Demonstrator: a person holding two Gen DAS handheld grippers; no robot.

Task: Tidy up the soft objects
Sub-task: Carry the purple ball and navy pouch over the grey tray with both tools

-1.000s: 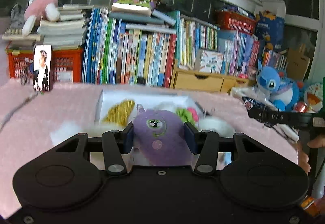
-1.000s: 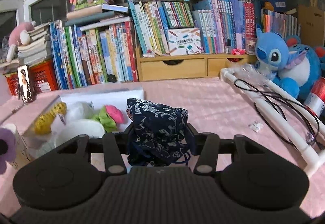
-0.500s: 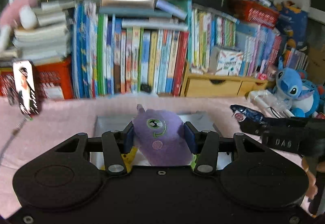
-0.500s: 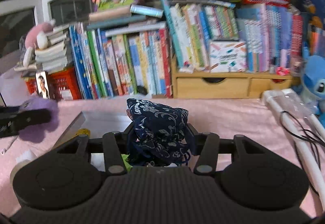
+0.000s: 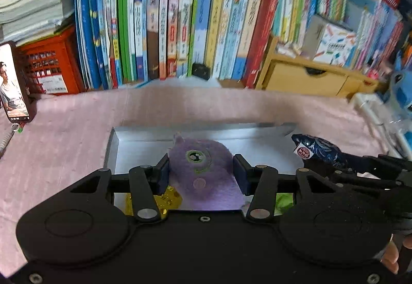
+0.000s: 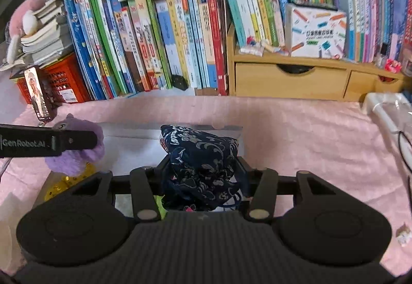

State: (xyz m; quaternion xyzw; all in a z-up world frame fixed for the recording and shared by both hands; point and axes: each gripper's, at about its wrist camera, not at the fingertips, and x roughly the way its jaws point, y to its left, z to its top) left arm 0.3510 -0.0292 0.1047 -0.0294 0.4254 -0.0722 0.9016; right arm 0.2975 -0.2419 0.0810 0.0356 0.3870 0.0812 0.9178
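My left gripper (image 5: pixel 200 175) clamps the purple plush (image 5: pixel 203 173) over the white box (image 5: pixel 134 147). My right gripper (image 6: pixel 203 175) pinches the navy pouch (image 6: pixel 203 157) beside it.

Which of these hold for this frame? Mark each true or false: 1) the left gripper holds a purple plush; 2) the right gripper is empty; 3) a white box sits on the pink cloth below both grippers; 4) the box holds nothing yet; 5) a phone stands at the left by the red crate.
1) True: the left gripper is closed on the purple plush.
2) False: the right gripper grips a dark blue patterned pouch.
3) True: the white box lies on the pink cloth.
4) False: a yellow item and something green already lie inside.
5) True: the phone stands beside the red crate.
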